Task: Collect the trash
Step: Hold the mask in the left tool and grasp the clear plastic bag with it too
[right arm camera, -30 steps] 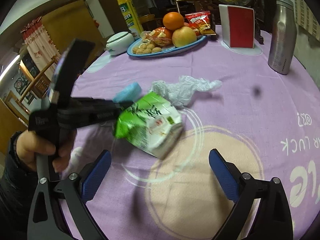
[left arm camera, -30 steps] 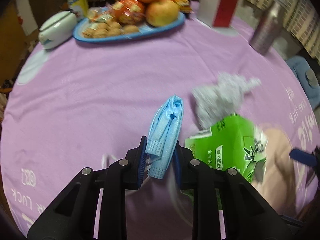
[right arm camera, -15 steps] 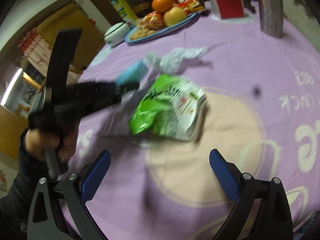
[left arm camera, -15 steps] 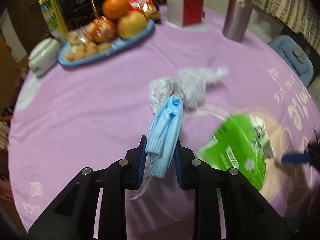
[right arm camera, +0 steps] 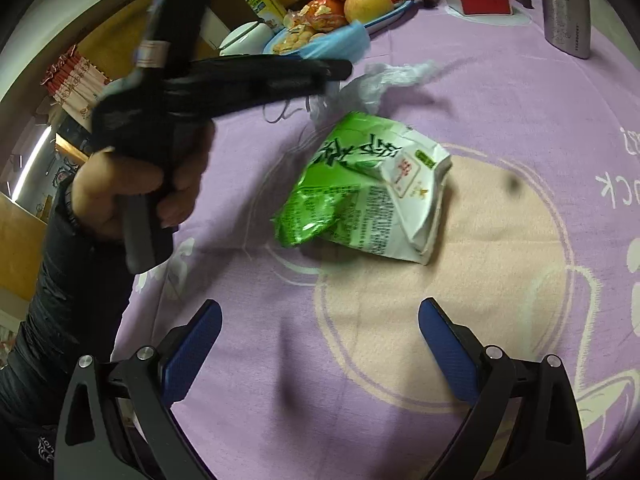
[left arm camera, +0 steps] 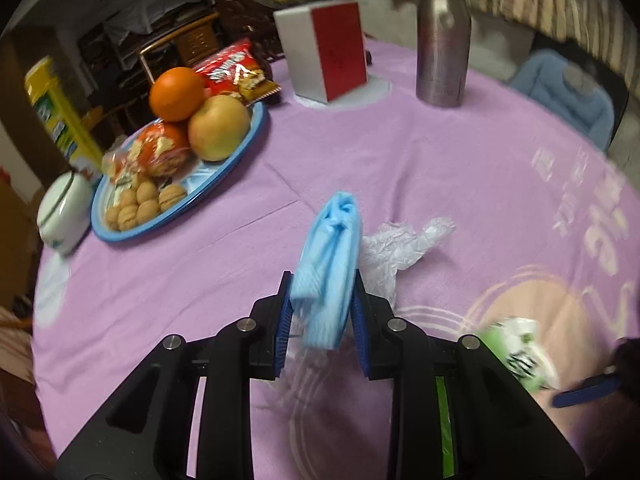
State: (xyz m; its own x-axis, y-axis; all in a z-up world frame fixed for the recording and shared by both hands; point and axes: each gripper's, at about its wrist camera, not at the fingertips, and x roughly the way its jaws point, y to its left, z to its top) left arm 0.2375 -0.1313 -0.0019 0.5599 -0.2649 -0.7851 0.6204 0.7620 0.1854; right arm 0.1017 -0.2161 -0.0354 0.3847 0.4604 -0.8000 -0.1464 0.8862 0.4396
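L gripper (left arm camera: 322, 308) jaws just widened, blue face mask (left arm camera: 330, 268) still between pads. R gripper (right arm camera: 320, 340) jaws wide apart, nothing between, above green snack bag (right arm camera: 360, 196).

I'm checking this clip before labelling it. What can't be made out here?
- Green packet, left wrist view: blurred, partly behind the left gripper.
- Face mask, same view: whether the pads still pinch it; jaws have just been opening.
- Mask's ear loops: motion-blurred.
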